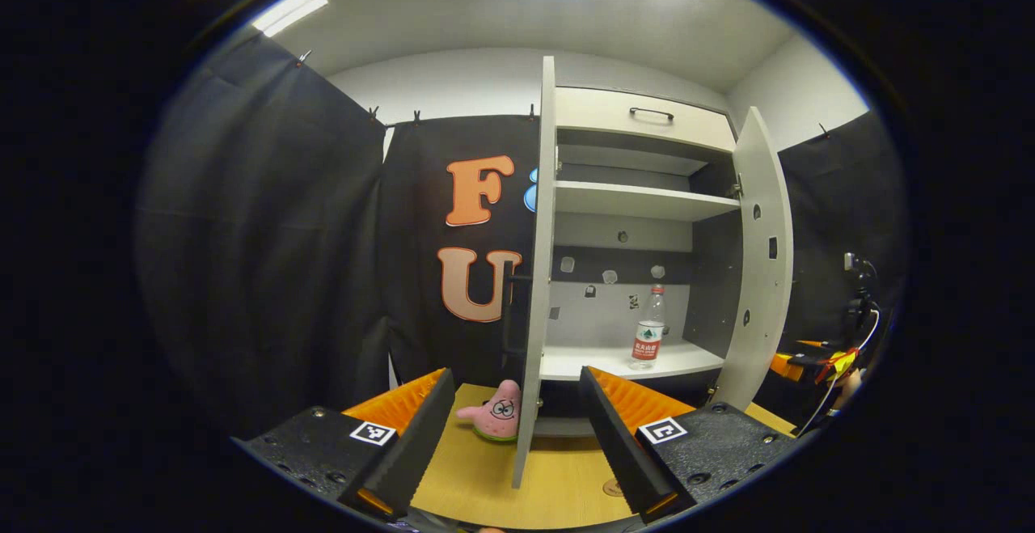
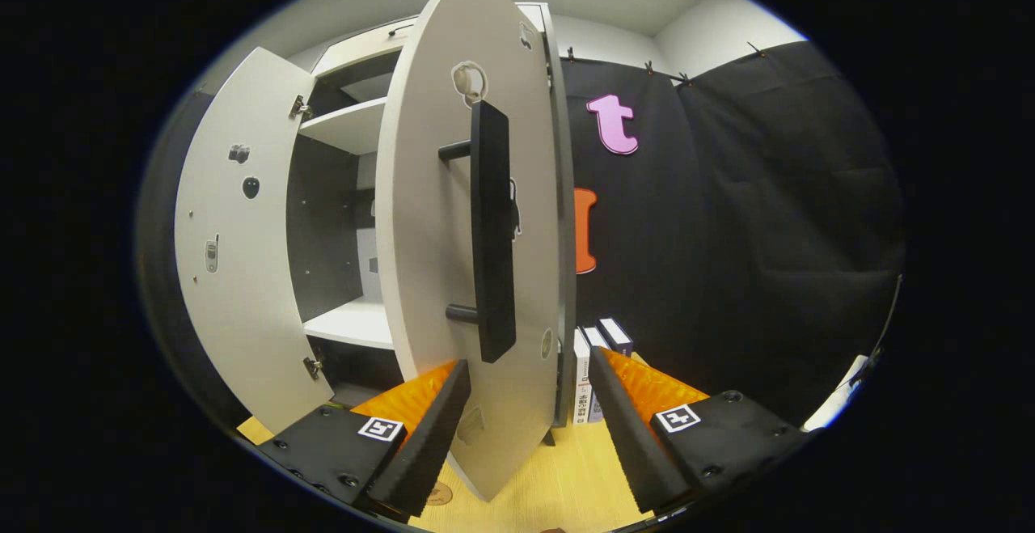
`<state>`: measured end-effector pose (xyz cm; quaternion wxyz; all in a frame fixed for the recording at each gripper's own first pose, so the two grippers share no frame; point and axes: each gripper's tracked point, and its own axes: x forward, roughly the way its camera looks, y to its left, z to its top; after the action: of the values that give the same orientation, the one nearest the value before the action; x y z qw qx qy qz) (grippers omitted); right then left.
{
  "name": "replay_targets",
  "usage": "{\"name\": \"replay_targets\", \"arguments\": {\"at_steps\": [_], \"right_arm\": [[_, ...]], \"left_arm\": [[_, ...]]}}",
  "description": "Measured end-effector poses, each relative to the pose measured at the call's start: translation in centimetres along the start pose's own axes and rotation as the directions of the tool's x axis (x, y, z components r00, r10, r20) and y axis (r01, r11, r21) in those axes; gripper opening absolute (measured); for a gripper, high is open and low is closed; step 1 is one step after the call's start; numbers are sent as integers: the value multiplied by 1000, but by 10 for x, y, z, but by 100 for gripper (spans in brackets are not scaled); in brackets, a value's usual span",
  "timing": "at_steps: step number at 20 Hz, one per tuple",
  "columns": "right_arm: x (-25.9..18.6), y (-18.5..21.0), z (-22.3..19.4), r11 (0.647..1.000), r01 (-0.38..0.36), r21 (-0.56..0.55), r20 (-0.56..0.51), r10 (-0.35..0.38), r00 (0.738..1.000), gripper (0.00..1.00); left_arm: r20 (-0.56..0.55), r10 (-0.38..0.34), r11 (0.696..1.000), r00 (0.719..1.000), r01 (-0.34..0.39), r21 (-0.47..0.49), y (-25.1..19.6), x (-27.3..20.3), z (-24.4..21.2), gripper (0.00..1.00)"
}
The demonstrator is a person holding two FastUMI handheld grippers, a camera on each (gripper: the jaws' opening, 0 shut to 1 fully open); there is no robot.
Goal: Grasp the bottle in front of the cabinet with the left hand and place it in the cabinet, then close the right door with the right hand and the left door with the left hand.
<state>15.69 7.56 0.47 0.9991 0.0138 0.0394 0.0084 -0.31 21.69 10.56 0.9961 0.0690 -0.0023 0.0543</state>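
A clear bottle (image 1: 648,329) with a red label stands upright on the lower shelf of the white cabinet (image 1: 639,201). Both doors are swung out. The left door (image 1: 534,274) is edge-on just ahead of my left gripper (image 1: 517,436), which is open and holds nothing. In the right gripper view, the right door's (image 2: 428,274) outer face with its black bar handle (image 2: 493,234) is close ahead. My right gripper (image 2: 525,428) is open, and the door's lower edge shows between its fingers without touching them. The left door (image 2: 234,258) stands farther back.
A pink star plush toy (image 1: 497,413) lies on the wooden table (image 1: 485,476) at the foot of the left door. Several books (image 2: 594,371) stand beside the cabinet's right side. The other gripper and a hand (image 1: 817,365) are past the right door (image 1: 760,258).
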Motion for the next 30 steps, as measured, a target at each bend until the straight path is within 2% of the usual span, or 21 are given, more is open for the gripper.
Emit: {"name": "replay_targets", "arguments": {"at_steps": [2, 4, 11, 12, 13, 14, 15, 16, 17, 20, 26, 30], "right_arm": [[5, 12, -2, 1000, -8, -11, -2, 8, 1000, 100], [10, 22, -2, 1000, -17, -21, 3, 17, 1000, 97], [59, 61, -8, 998, -53, -21, -3, 53, 999, 98], [67, 65, -10, 998, -54, -27, -8, 54, 999, 88], [74, 69, -11, 998, -56, -33, -11, 56, 998, 98], [82, 73, -10, 998, -57, -38, -12, 56, 998, 100], [89, 70, -10, 998, -38, -49, -11, 37, 999, 100], [93, 66, -7, 998, -33, -56, -2, 33, 999, 87], [97, 64, -6, 998, -24, -50, -2, 24, 1000, 94], [107, 70, -7, 999, -31, -25, -11, 31, 999, 94], [126, 77, -6, 998, -33, -57, -7, 33, 999, 94], [129, 78, -6, 999, -33, -25, -17, 33, 999, 94]], "left_arm": [[6, 8, 1000, 1000, -8, 3, 5, -1, 1, 94], [5, 14, 1000, 1000, -14, 12, 12, -2, -1, 94], [-6, 39, 999, 999, -40, -22, 34, 8, -12, 94], [-9, 44, 999, 999, -44, -19, 36, 12, -14, 94], [-13, 46, 999, 999, -46, -18, 38, 15, -15, 94], [-17, 47, 999, 999, -47, -18, 40, 19, -17, 94], [-21, 49, 999, 999, -49, -19, 42, 22, -19, 94], [-23, 50, 998, 998, -50, -22, 45, 26, -23, 94], [-28, 49, 998, 998, -50, -26, 46, 30, -25, 94], [-40, 46, 998, 998, -48, -28, 52, 44, -33, 94], [-73, 58, 998, 996, -60, -18, 61, 75, -56, 94], [-93, 47, 999, 995, -49, -14, 56, 93, -71, 94]]}}
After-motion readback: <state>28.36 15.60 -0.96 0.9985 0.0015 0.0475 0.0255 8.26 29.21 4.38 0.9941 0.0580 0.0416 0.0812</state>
